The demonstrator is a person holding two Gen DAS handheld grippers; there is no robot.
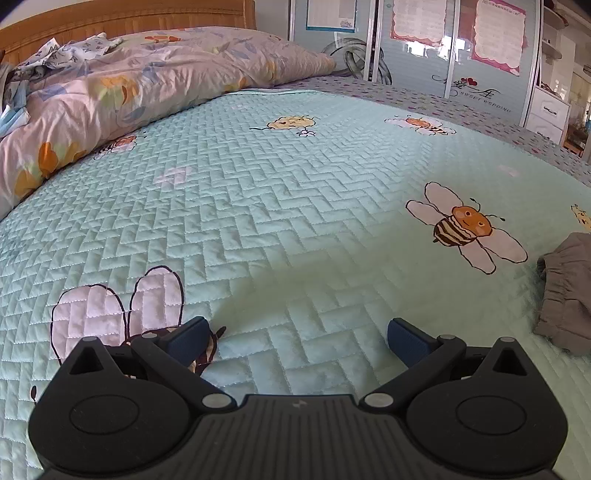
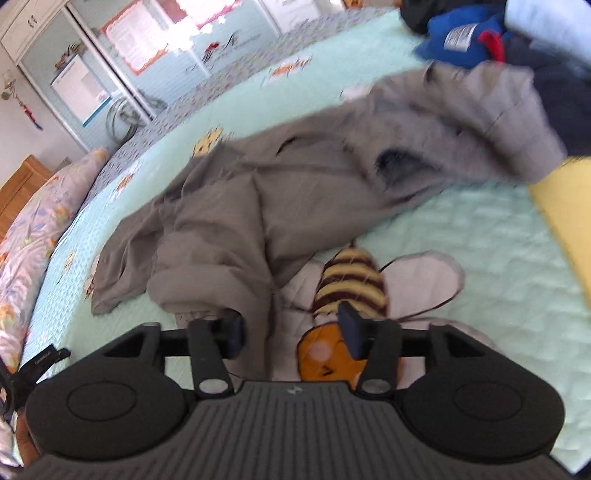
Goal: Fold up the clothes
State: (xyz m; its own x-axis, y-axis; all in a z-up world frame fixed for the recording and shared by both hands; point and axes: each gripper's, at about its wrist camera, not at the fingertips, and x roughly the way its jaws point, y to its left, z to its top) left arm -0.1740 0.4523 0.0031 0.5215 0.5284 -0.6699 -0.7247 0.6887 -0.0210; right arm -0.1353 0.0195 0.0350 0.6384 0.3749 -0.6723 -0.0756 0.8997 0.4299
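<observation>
Grey garment point(image 2: 258, 192) crumpled on quilt point(image 2: 480, 236), right tongs point(image 2: 293, 328) parted

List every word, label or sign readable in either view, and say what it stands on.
"SWEET WEDDING": decal on the wardrobe door, left wrist view, small but legible.
Posters on the wardrobe doors: print too small to read.
White tag on the blue garment: blurred, unreadable.
Strap beside the right gripper: lettering too small to read.

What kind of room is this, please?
Most likely a home bedroom. A bed with a quilted bee-print cover, a floral duvet against a wooden headboard, and a sliding-door wardrobe behind it all suggest this.
</observation>
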